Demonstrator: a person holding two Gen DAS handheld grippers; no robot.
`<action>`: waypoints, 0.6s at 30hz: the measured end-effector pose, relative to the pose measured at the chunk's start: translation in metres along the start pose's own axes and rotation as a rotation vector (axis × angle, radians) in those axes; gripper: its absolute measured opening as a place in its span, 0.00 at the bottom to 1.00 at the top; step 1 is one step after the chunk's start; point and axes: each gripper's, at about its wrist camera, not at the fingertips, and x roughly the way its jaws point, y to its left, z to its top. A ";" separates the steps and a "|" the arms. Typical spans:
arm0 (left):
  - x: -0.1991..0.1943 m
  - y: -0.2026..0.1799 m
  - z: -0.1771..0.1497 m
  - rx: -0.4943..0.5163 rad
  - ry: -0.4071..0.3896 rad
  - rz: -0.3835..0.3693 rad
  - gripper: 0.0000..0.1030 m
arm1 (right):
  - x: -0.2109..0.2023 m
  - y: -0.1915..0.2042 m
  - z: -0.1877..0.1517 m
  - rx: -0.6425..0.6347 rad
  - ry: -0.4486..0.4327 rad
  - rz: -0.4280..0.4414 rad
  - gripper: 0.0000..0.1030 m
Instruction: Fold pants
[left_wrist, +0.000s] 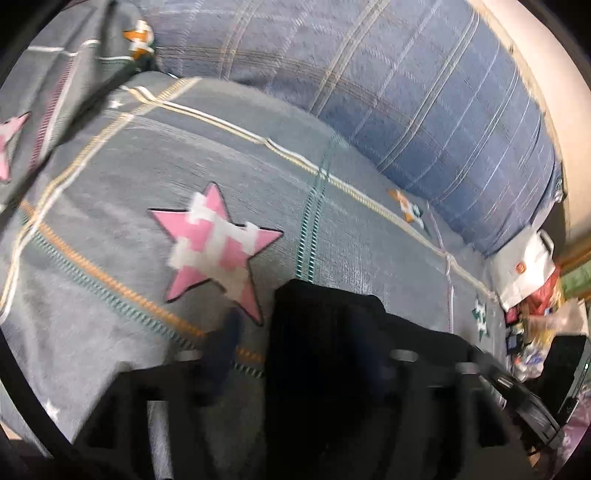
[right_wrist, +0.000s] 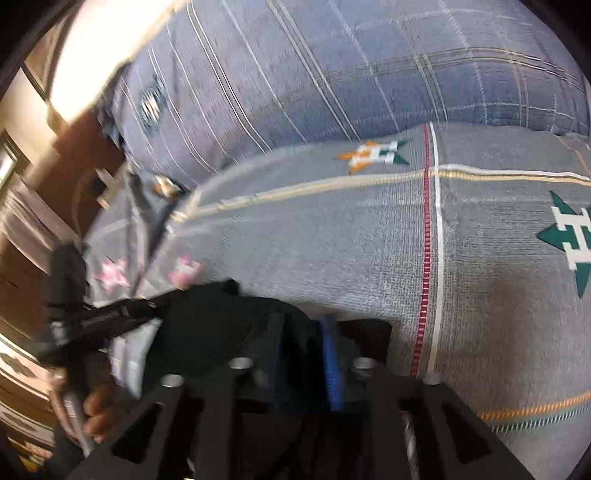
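The black pants (left_wrist: 325, 354) hang between the fingers of my left gripper (left_wrist: 295, 354), which looks shut on the cloth above the grey star-patterned bed cover (left_wrist: 110, 192). In the right wrist view my right gripper (right_wrist: 306, 354) is shut on a bunched edge of the same black pants (right_wrist: 207, 328), with its blue finger pads (right_wrist: 330, 365) pressed against the cloth. The other gripper and the person's hand (right_wrist: 96, 410) show at the lower left of that view. Both views are blurred by motion, and most of the pants are hidden below the grippers.
A blue plaid quilt (left_wrist: 424, 96) lies rolled along the far side of the bed. A white bag and clutter (left_wrist: 524, 269) sit at the bed's right end. Brown wooden furniture (right_wrist: 40, 221) stands at the left in the right wrist view.
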 end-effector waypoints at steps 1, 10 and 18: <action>-0.007 0.003 -0.003 -0.009 -0.005 -0.021 0.66 | -0.013 -0.002 -0.003 0.023 -0.048 -0.002 0.94; -0.031 0.023 -0.077 -0.047 0.069 -0.075 0.66 | -0.032 -0.027 -0.064 0.276 -0.008 0.117 0.99; -0.028 0.003 -0.102 0.059 0.050 -0.036 0.39 | -0.008 -0.005 -0.088 0.203 0.079 -0.024 0.55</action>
